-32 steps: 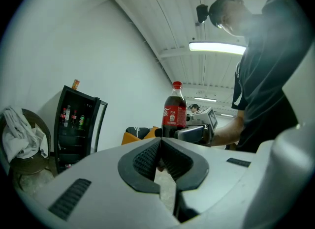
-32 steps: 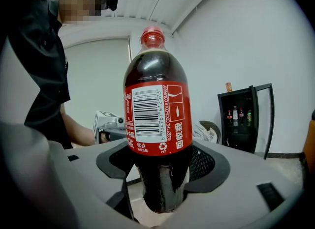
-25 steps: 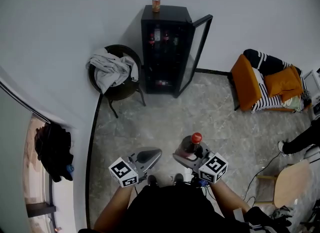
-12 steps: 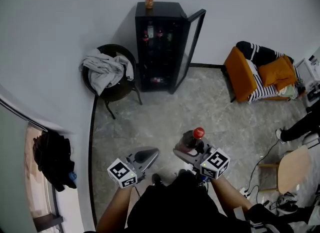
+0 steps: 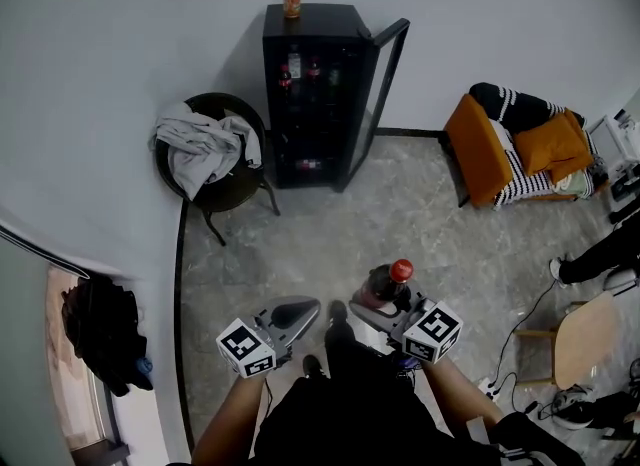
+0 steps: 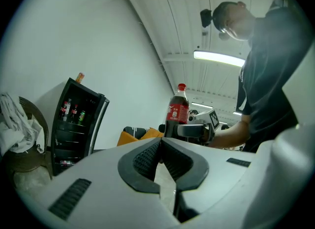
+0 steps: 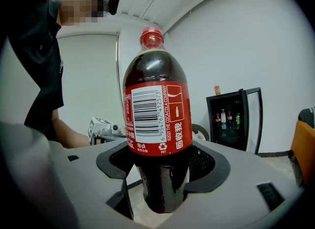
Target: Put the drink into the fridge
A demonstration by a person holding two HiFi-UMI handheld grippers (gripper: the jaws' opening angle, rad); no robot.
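Two tools: the right tool (image 7: 162, 174) clamps the dark red-labelled plastic cola bottle (image 7: 156, 115) upright; the left tool (image 6: 161, 157) is closed, empty. Best carried level toward the black open-doored fridge (image 5: 303, 104), well apart.

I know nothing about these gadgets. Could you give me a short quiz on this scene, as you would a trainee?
1. True or false: the fridge has its door open.
2. What does the right gripper hold? A. a can. B. a cola bottle. C. nothing.
3. Fill in: the left gripper has its jaws ___, with nothing between them.

Key: 1 true. 2 B. 3 shut.
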